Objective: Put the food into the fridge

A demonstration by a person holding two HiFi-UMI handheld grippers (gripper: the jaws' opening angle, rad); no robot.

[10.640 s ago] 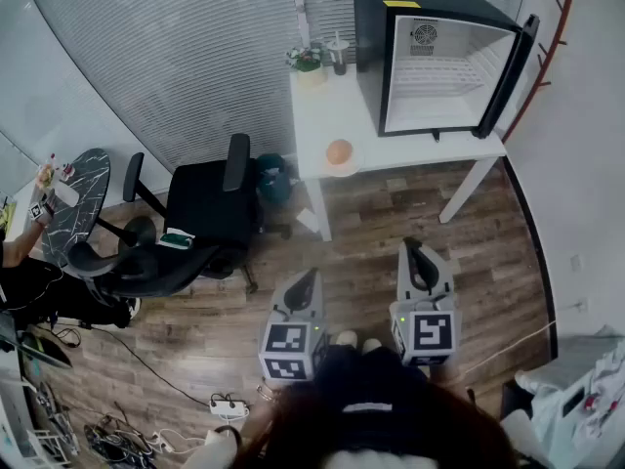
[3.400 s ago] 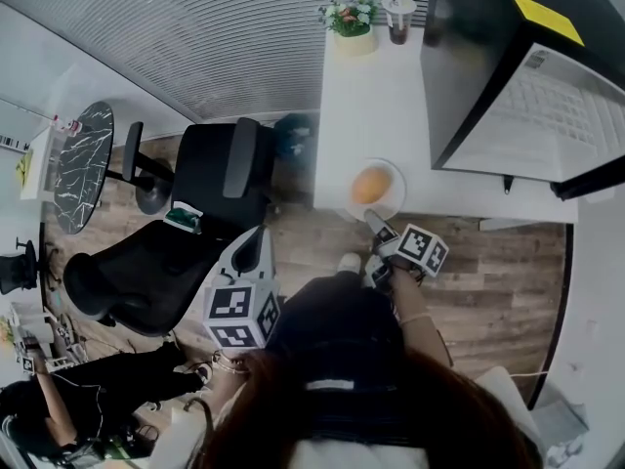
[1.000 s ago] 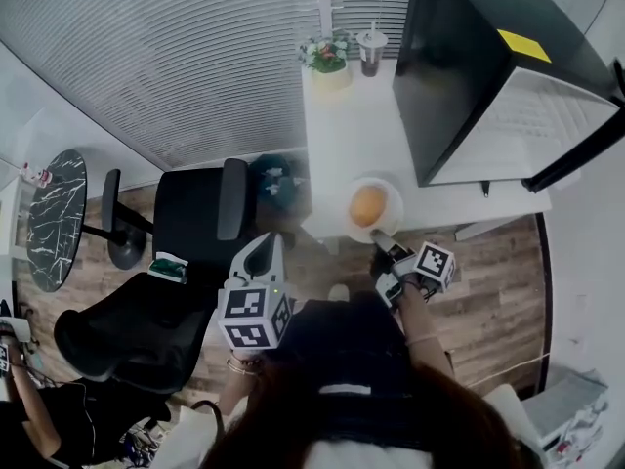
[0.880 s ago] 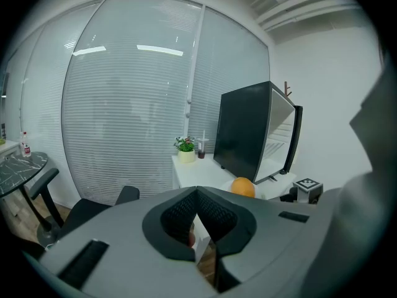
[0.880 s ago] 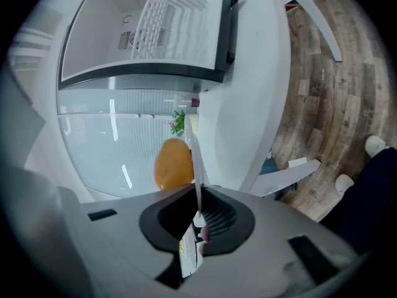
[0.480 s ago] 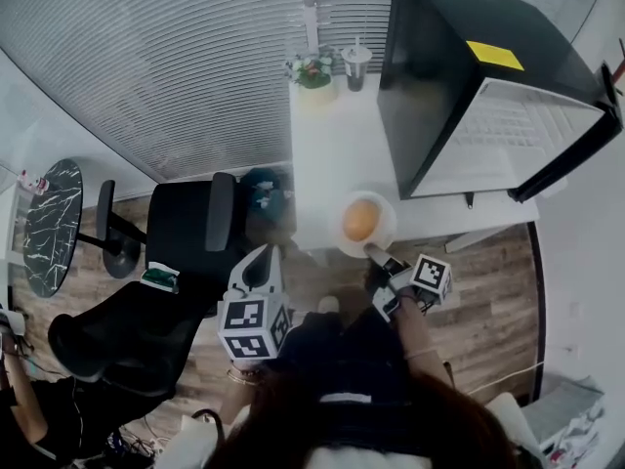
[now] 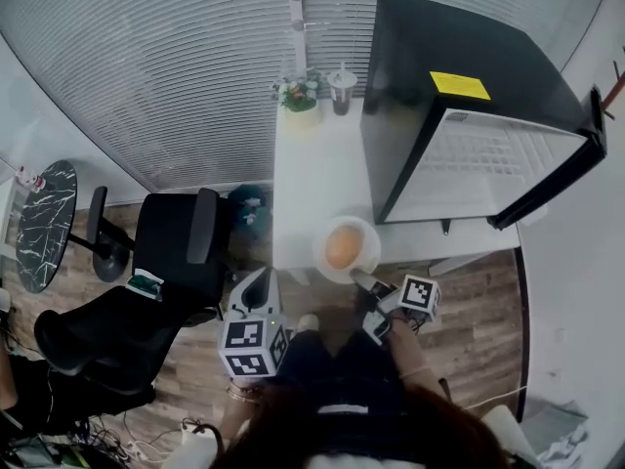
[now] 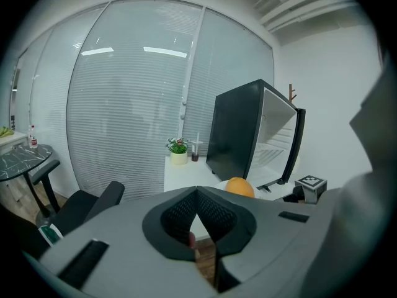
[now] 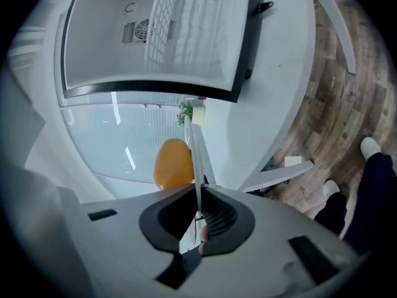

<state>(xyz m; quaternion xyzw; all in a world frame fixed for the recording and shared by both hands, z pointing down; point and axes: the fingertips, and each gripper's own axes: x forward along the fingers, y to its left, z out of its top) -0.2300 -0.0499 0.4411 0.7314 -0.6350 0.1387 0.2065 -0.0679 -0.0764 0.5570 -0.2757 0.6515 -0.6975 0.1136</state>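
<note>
Pinching the plate (image 7: 320,258) rim in right tongs (image 7: 358,277); left tongs (image 7: 257,281) together, empty

Left gripper (image 7: 256,283): light grey moulded shell that tapers toward the jaws, with dark rectangular recesses on its upper face. Black ribbed pads (image 8: 216,215) sit in a dark surround. At its rear is the left marker cube (image 7: 251,350), white with black square markers. Right gripper (image 7: 357,277): same build, with the right marker cube (image 7: 418,295) alike. The person wears dark clothing (image 7: 342,374), dark trousers (image 9: 378,191) and white shoes (image 9: 371,146).
</note>
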